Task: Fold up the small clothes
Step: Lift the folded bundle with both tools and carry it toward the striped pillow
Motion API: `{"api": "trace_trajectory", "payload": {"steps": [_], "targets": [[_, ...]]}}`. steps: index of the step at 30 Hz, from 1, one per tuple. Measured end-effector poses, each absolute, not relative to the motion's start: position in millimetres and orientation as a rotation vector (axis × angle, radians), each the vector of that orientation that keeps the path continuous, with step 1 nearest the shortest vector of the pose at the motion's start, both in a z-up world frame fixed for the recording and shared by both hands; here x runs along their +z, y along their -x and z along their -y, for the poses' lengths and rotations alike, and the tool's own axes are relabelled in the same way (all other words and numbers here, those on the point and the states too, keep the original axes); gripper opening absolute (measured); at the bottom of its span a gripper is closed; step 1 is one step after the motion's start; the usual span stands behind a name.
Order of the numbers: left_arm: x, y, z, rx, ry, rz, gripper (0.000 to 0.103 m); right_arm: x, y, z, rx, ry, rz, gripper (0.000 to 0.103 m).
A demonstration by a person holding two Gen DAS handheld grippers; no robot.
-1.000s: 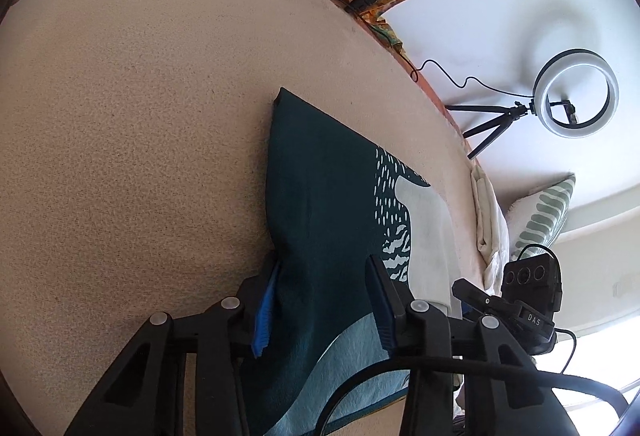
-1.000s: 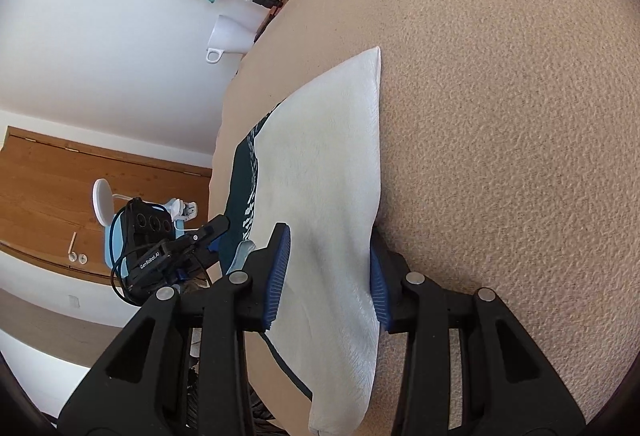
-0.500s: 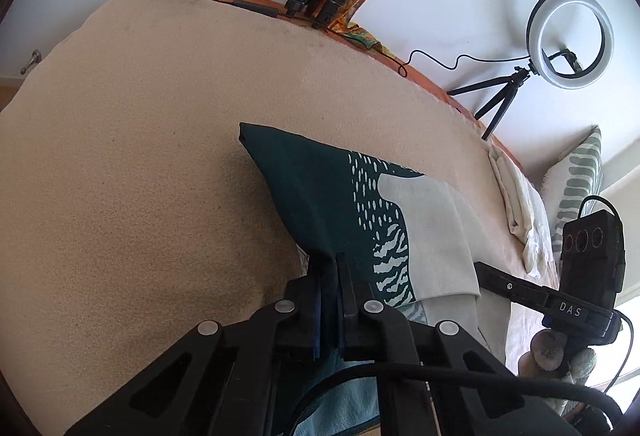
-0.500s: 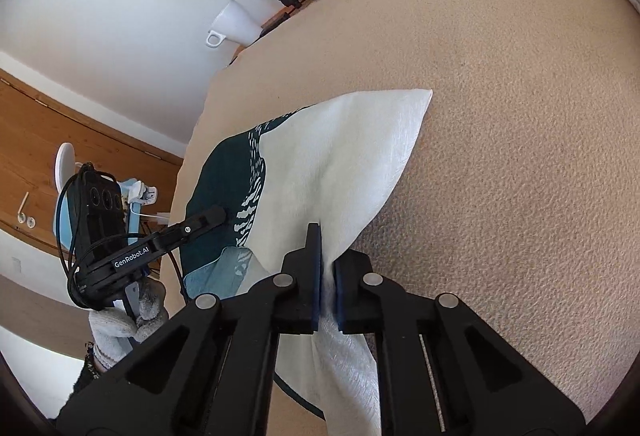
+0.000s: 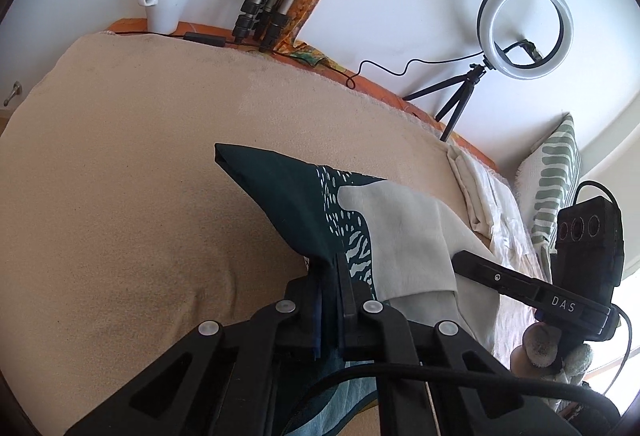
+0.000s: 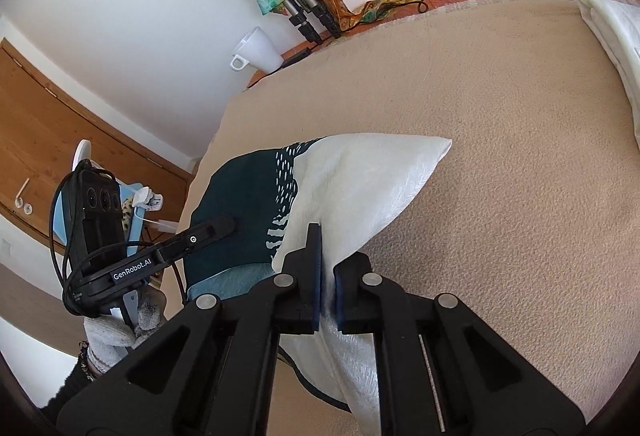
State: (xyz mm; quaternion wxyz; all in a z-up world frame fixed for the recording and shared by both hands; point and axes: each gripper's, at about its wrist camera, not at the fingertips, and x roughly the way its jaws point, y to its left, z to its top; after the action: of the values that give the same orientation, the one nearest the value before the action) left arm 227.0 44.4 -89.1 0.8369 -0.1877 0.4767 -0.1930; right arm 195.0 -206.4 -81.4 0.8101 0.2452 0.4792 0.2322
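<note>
Left wrist view: left gripper clenched on the near edge of the cloth, at the dark teal side, fabric pinched between the blue pads and pulled up into a small peak. Right wrist view: right gripper likewise clamped, here on the white side of the same cloth, a fold of white fabric squeezed between the pads. Gripped at two near corners, probably to lift the near edge evenly and carry it over toward the far edge for a fold; holding at both ends should keep the edge straight and stop the middle from sagging.

Cloth partly raised from the beige blanket, the near part hanging from the grippers, the far part seemingly resting on the blanket. Far corners pointing away from the cameras, toward the wall side, one dark corner in the left view and one white corner in the right view. Long axis hard to judge with the lens distortion; apparently running across, from one gripper to the other, teal half on the left, white half on the right.

Behind the blanket: a white cup on the orange ledge, a ring light on a small tripod, well apart from the cloth.
</note>
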Motion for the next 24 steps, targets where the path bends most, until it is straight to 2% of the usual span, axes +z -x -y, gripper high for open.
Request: {"api": "trace_trajectory", "payload": {"steps": [11, 24], "targets": [[-63, -227, 7, -0.518, 0.390, -0.966, 0.001, -49, -174, 244, 0.430, -0.460, -0.954, 0.006], [-27, -248, 111, -0.660, 0.295, -0.914, 0.001, -13, -160, 325, 0.351, -0.447, -0.870, 0.006]]}}
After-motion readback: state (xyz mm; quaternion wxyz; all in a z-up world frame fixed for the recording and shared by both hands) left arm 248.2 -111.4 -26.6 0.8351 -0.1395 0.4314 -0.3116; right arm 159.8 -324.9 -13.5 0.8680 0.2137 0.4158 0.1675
